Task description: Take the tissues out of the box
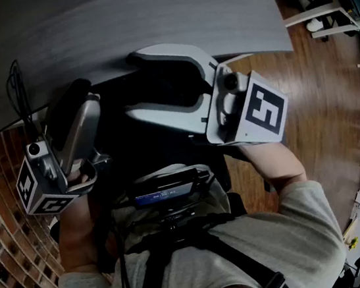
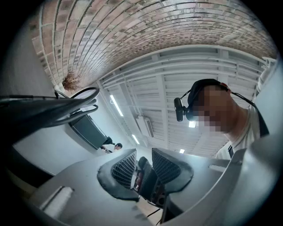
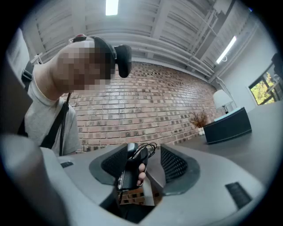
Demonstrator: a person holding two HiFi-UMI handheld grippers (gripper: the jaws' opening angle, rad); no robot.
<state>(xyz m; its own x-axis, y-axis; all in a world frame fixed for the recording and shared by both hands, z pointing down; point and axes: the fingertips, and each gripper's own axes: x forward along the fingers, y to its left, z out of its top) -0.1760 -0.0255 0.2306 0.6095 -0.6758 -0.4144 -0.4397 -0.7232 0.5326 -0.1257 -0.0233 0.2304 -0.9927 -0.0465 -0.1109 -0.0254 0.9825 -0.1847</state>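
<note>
Your left hand-held gripper [image 1: 86, 96] has its jaws drawn narrow, with nothing between them. Your right hand-held gripper [image 1: 135, 86] stands wide and empty. You hold both close to your chest, facing each other, at the near edge of the grey counter [image 1: 149, 18]. No view shows the tissue box.

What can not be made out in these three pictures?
Tissue box: seen in no view.
Table near edge, head view: partly hidden behind the right gripper and left gripper.
Distant person, left gripper view: too small to tell what they do.
</note>
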